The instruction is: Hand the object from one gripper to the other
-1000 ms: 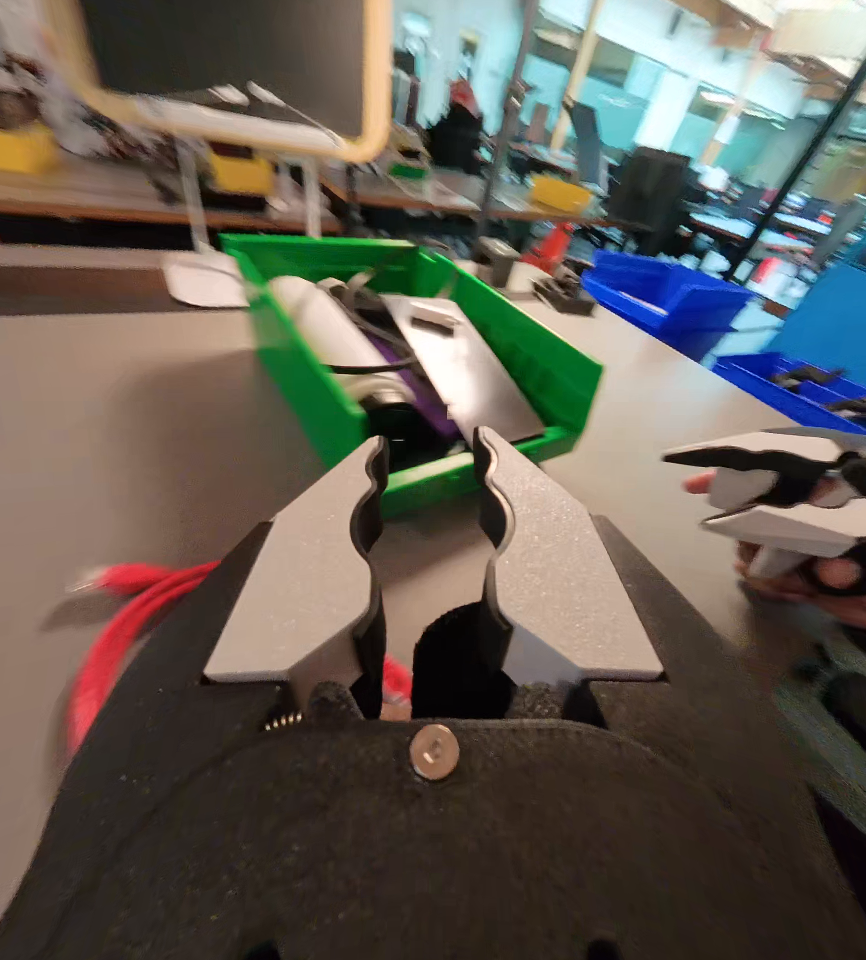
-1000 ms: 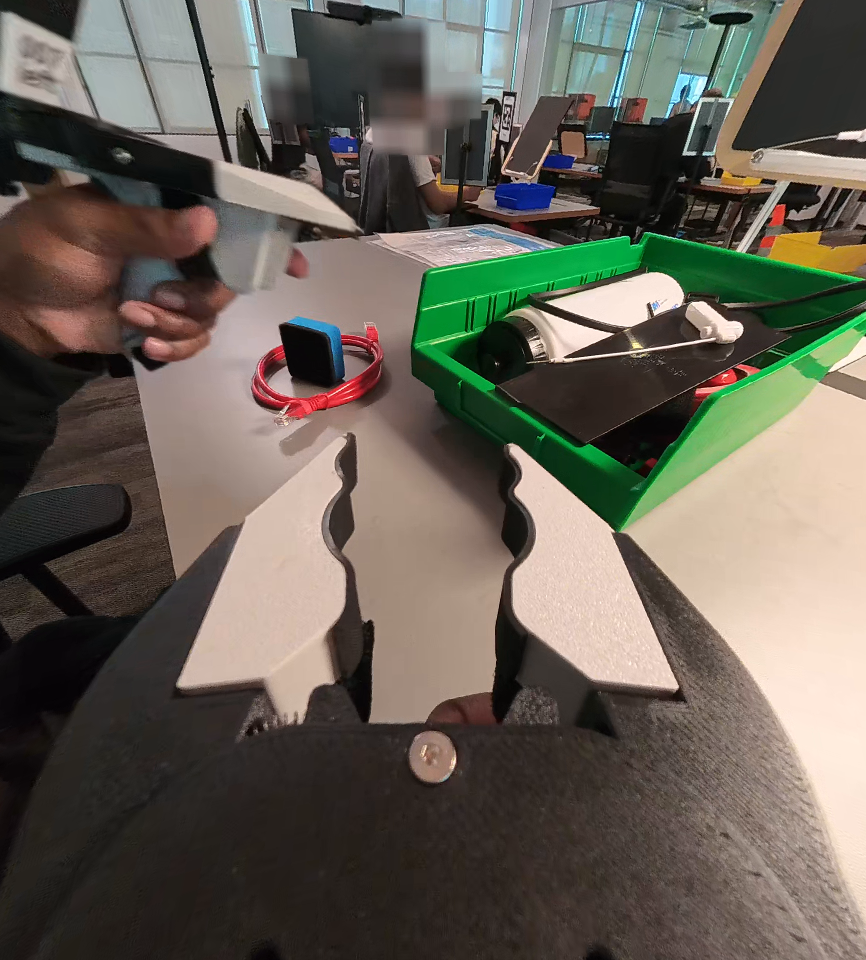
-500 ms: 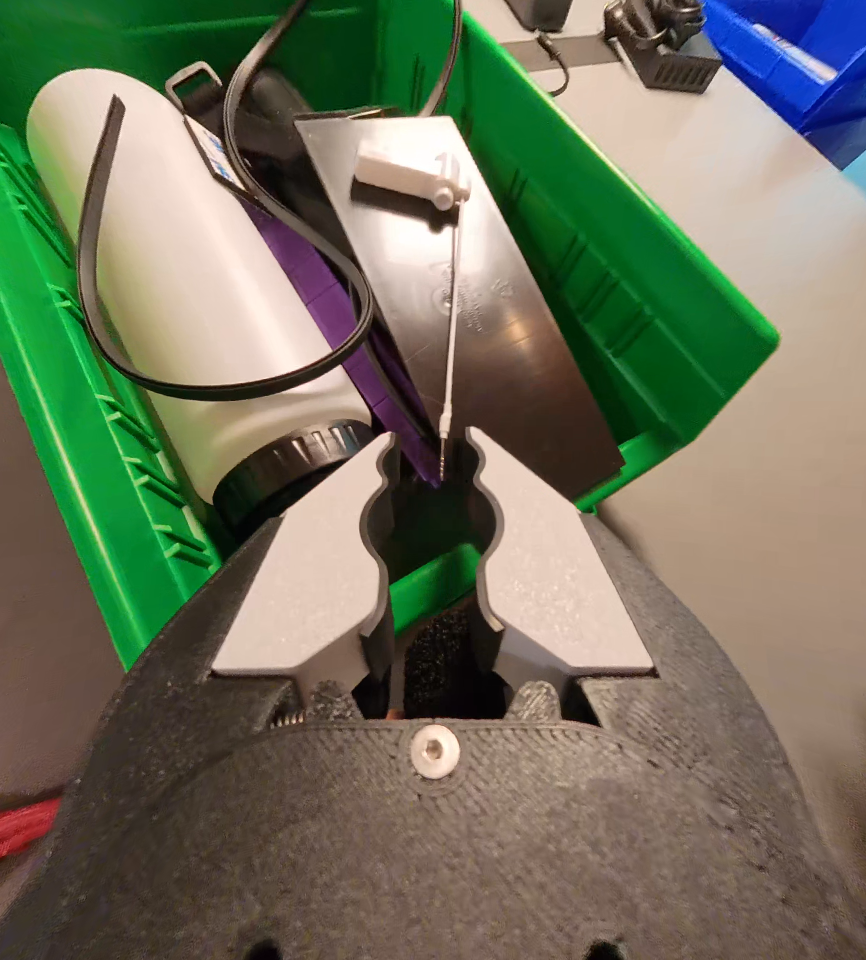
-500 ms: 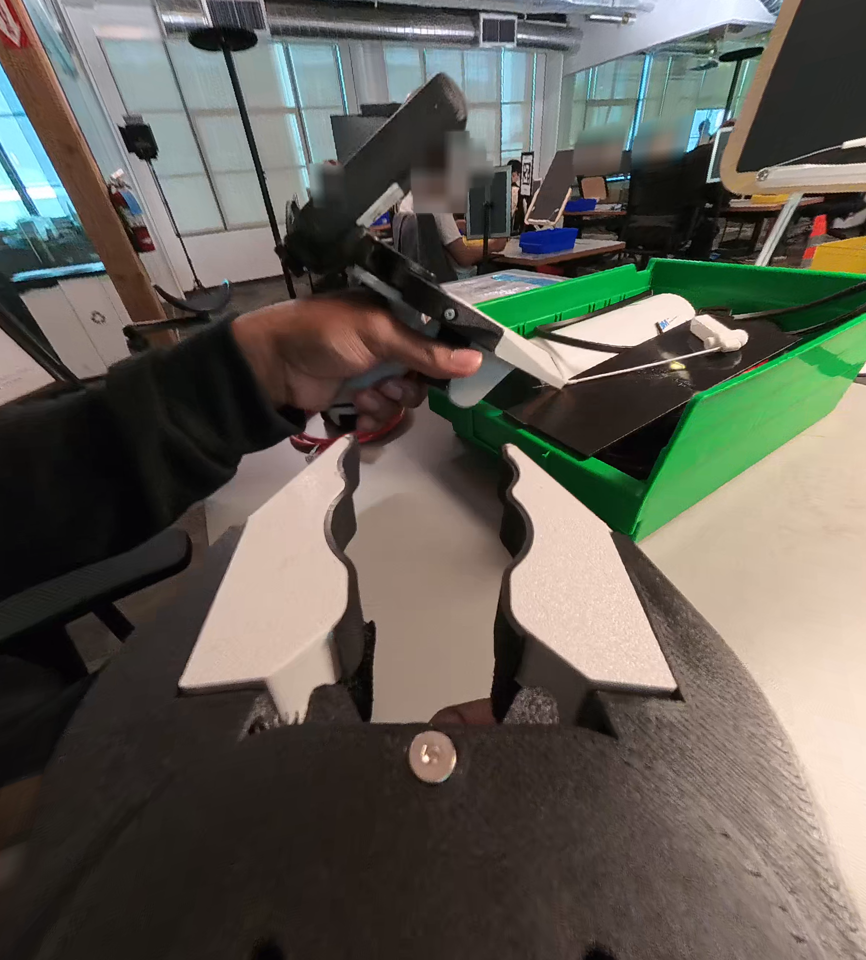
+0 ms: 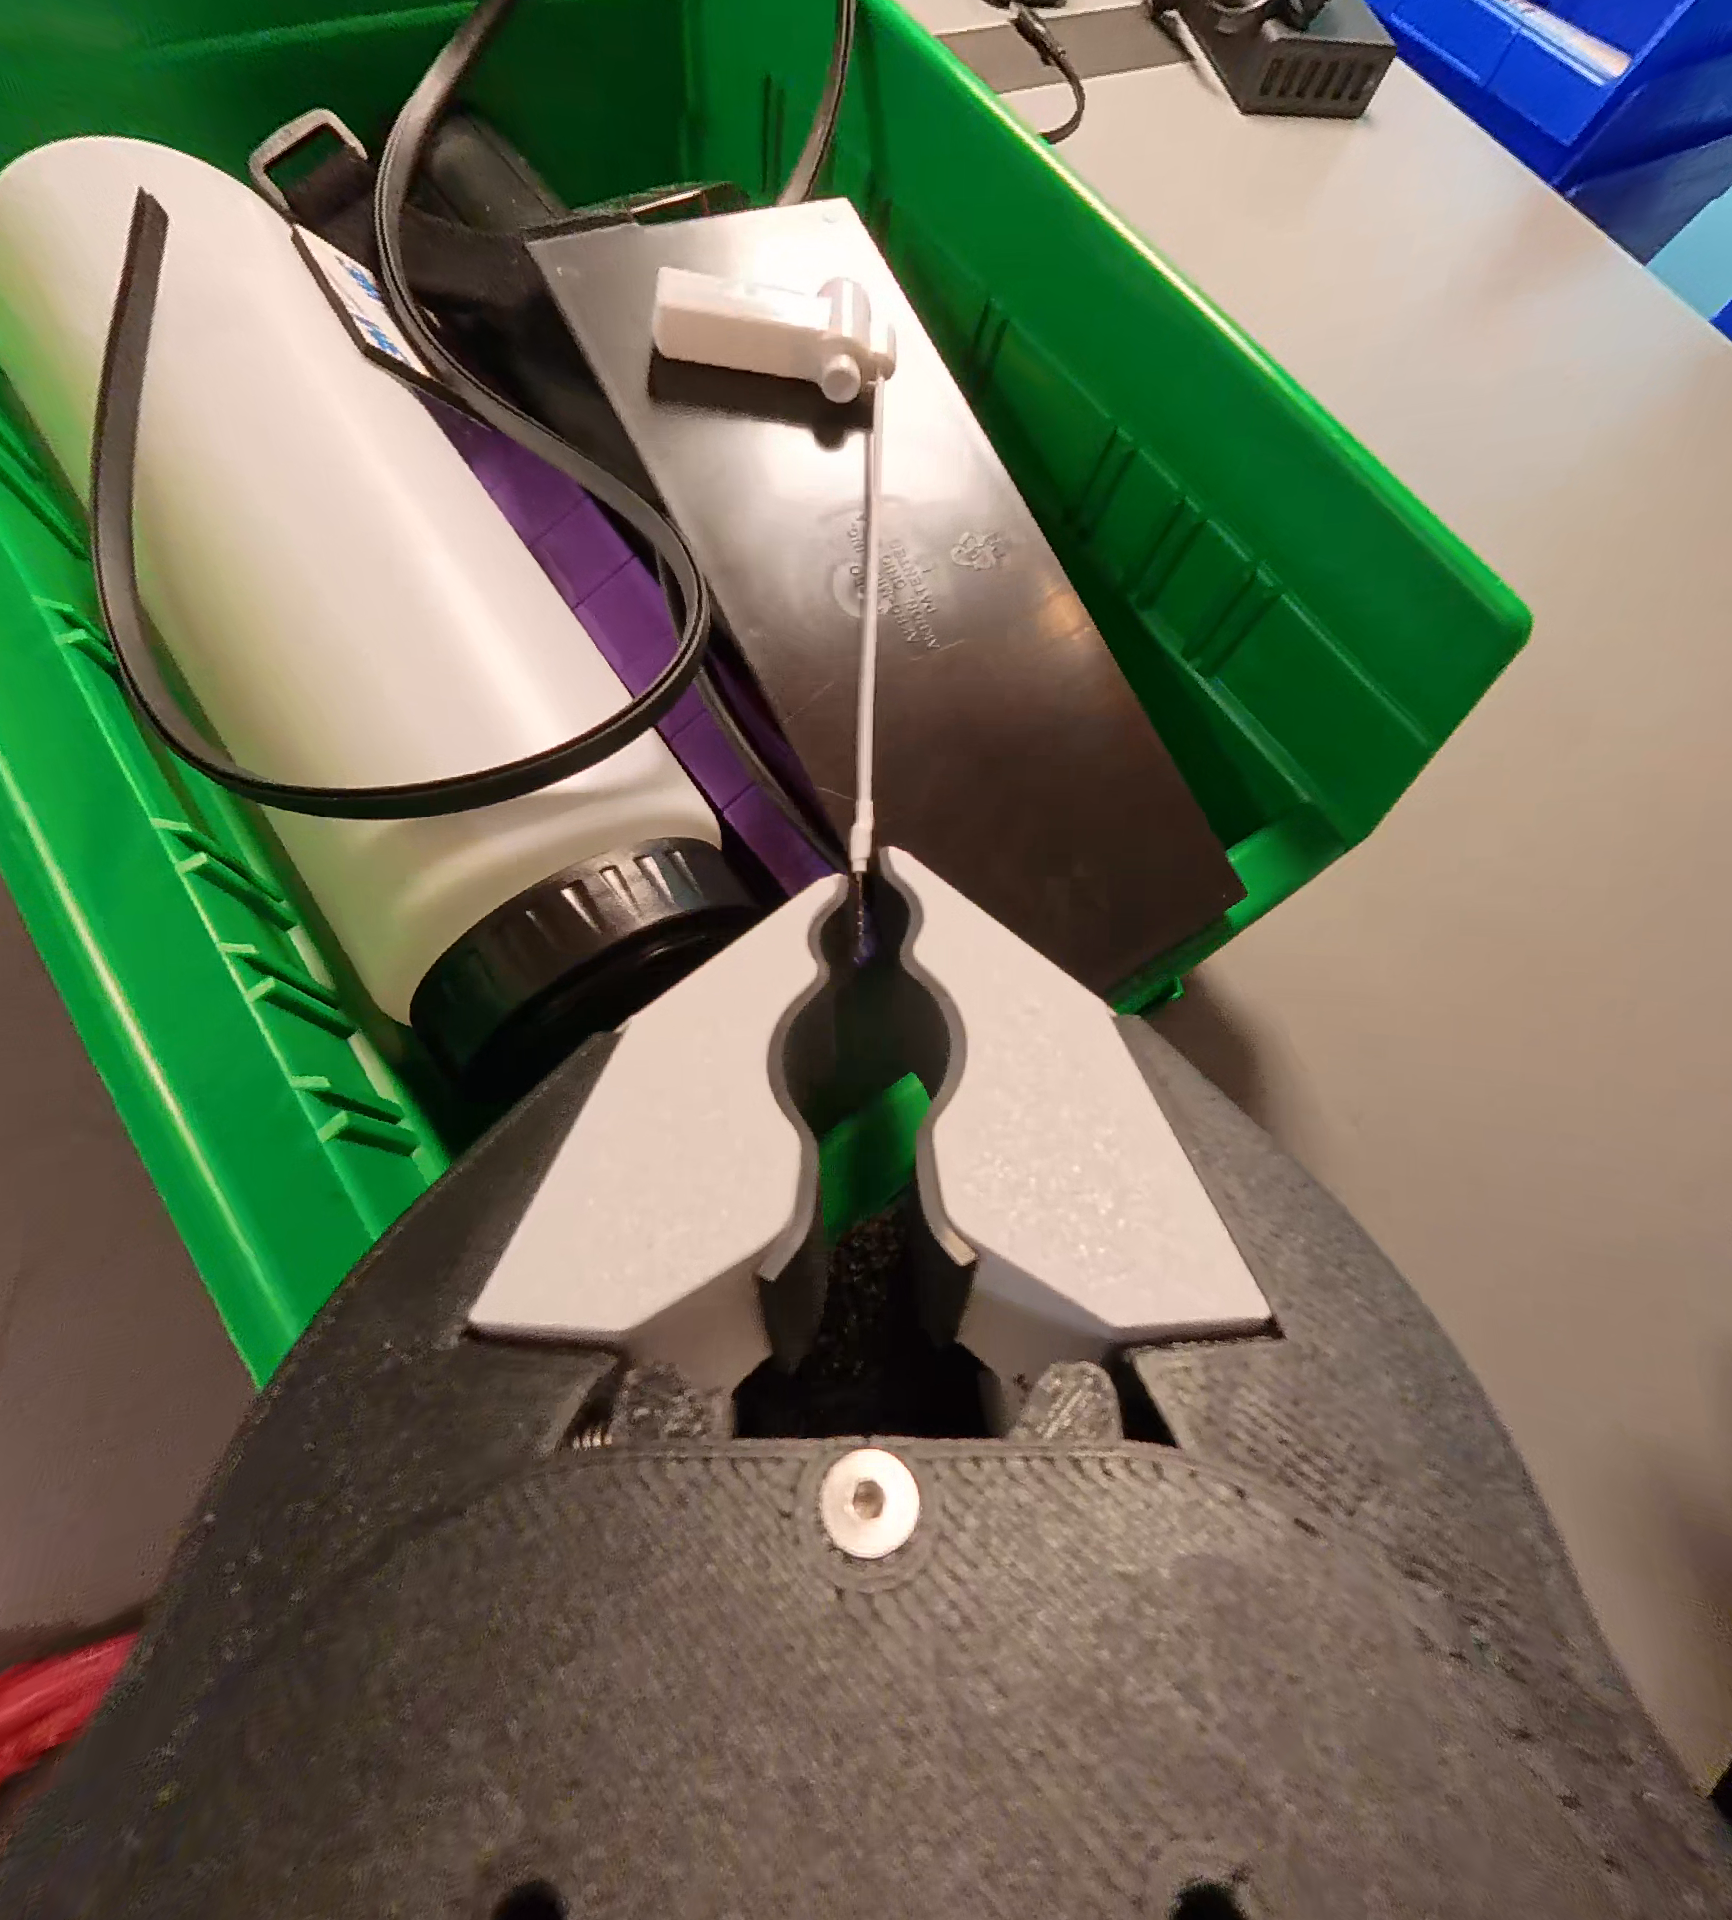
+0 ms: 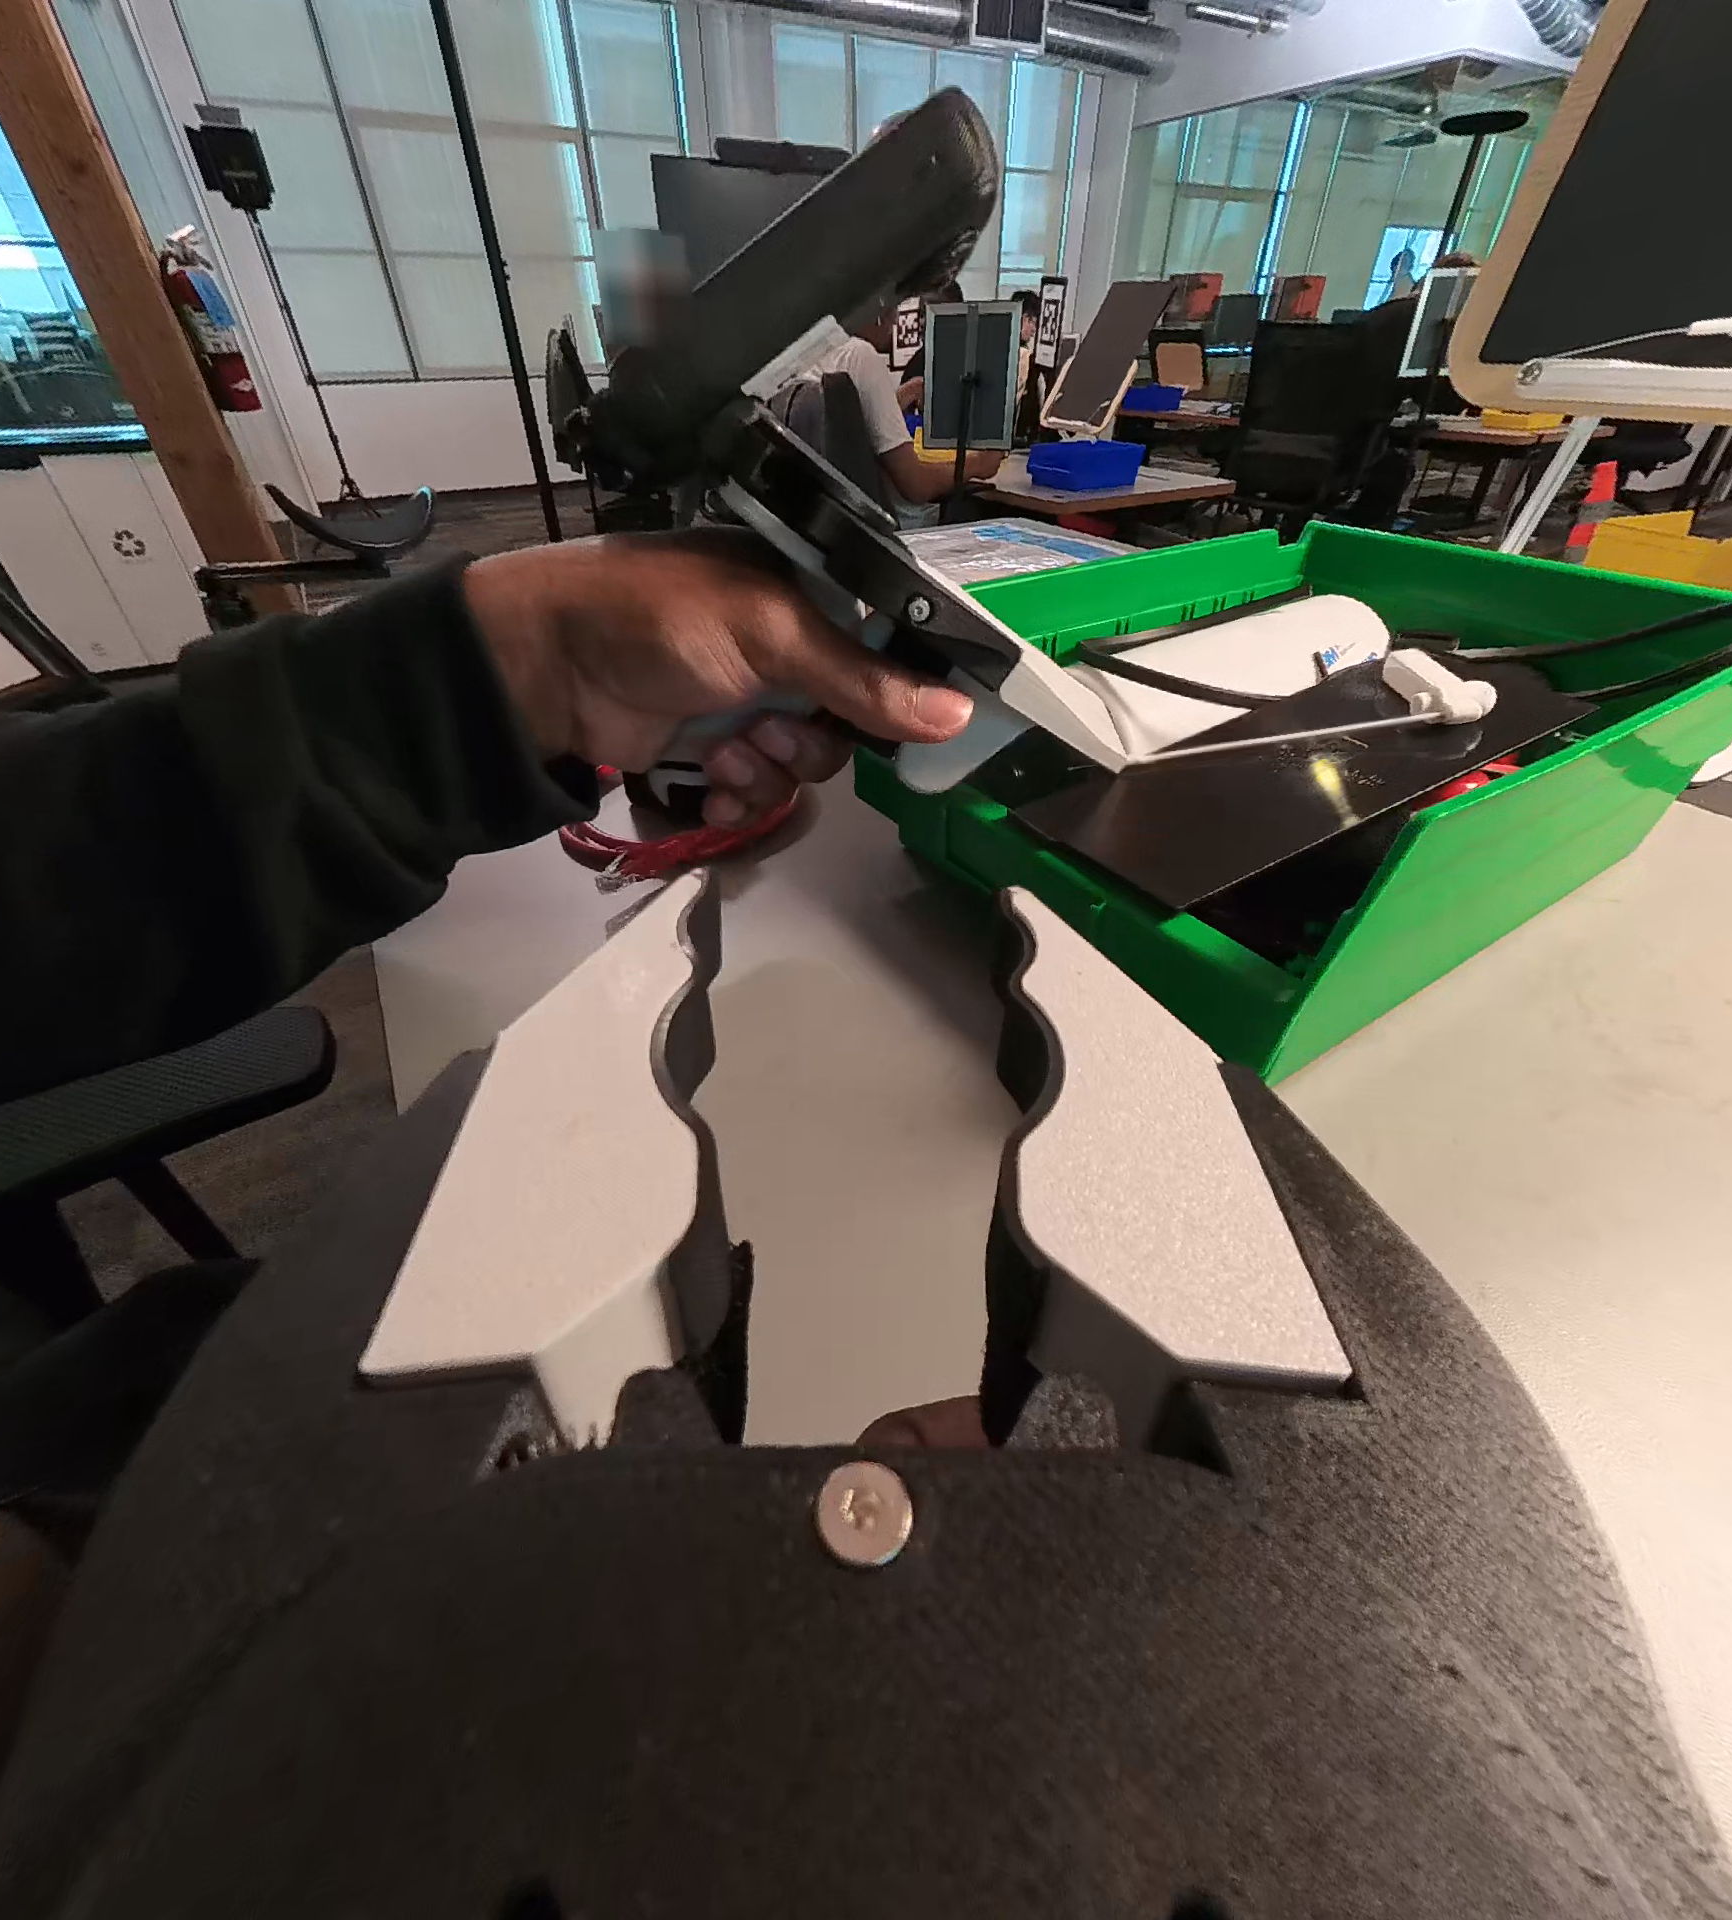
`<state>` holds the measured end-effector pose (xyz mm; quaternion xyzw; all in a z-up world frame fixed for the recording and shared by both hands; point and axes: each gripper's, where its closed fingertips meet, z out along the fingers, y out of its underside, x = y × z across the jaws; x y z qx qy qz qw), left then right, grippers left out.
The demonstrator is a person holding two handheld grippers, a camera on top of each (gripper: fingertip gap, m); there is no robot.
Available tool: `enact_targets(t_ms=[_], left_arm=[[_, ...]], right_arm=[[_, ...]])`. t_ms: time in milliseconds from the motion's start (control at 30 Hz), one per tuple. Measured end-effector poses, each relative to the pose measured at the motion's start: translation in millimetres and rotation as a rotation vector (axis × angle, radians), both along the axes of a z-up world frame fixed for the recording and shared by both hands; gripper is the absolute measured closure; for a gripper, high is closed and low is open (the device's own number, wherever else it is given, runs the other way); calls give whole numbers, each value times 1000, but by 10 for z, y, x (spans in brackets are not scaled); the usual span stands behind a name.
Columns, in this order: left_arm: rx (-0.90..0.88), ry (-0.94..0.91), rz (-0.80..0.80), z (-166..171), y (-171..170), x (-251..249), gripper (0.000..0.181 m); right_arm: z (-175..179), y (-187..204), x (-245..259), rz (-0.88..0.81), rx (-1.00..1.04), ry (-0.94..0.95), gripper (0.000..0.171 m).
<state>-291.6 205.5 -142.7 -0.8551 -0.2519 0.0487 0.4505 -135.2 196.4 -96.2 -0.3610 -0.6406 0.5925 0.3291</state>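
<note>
A white tag with a thin white cord lies on a black plate inside the green bin. My left gripper is over the bin's near end, its jaws closed on the free end of the cord. The right wrist view shows this gripper held by a hand, its tip at the cord end, with the tag still resting on the plate. My right gripper is open and empty above the table, short of the bin.
The bin also holds a white bottle with a black cap, a black strap and a purple item. A red cable coil lies on the table left of the bin. Blue bins stand at the far right. Across from one pair of fingers to the other is roughly 15 cm.
My left gripper swung from above the table to over the bin, lowered to the cord end and closed its jaws on it. The right gripper has stayed open and almost still.
</note>
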Motion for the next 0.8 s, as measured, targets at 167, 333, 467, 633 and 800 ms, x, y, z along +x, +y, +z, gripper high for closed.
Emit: enact_targets(t_ms=[167, 333, 467, 633, 800], left_arm=[[77, 17, -7, 121, -35, 19, 179], [278, 56, -32, 509, -102, 141, 180], [447, 0, -88, 786, -166, 393, 181], [577, -80, -172, 958, -261, 813, 181], [630, -224, -253, 893, -242, 1332, 180]], right_arm=[[7, 6, 1, 2, -9, 0, 118], [33, 43, 0, -6, -37, 5, 118], [79, 106, -30, -72, -24, 52, 118], [214, 290, -95, -277, 56, 210, 120], [216, 238, -117, -389, 282, 342, 119]])
